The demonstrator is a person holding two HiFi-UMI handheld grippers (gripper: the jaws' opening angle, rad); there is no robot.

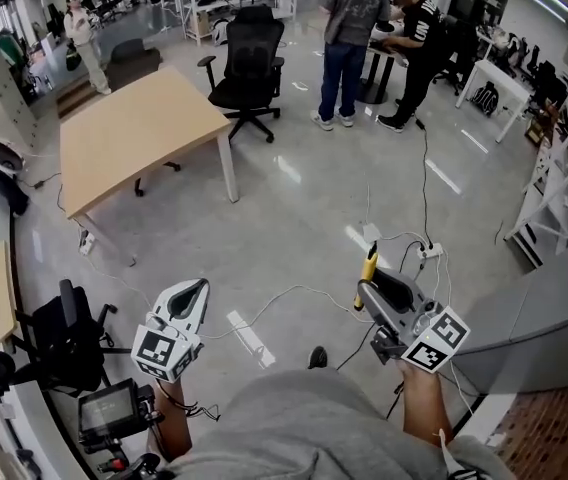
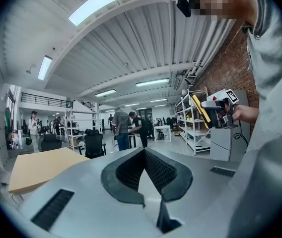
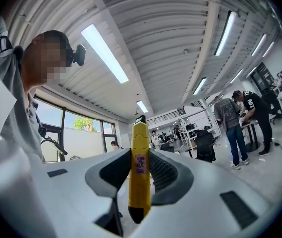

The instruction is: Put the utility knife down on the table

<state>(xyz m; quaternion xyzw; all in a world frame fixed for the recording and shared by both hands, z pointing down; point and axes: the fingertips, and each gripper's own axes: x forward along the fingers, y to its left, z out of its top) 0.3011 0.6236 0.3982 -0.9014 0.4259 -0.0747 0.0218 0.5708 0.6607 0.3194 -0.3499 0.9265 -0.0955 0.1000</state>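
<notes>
Over bare floor (image 1: 294, 198), well apart from the counter (image 1: 134, 133), we hold the right gripper (image 1: 369, 290) at waist height with its jaws clamped on the knife (image 1: 368, 266). Right gripper view: yellow body pinched about mid-length between both pads, standing upright, black tip poking above the jaws, lower end hanging free below them. Can't tell whether the blade is out. Left gripper (image 1: 192, 296) is off to the other side, jaws closed together at the tips with nothing between them, so it gives the knife no support. We judge the task as not started in any real sense: the knife is in the air and nowhere near a surface, and the only counter we see is the wooden one across the room past the chair (image 1: 247, 63). Main risk: opening the jaws here drops the knife onto hard floor or onto the cables (image 1: 294, 293) running right under us. Second risk: the grip is a narrow pinch on a long smooth body, so a quick swing or a bump while walking could let it pivot or slide out. Third: the cables are a trip hazard on the way over. People (image 1: 349, 28) stand beyond the counter, so a pointed tool carried forward wants care. At the counter, setting down from too high or with the knife upright would let it topple or skid off the edge.
</notes>
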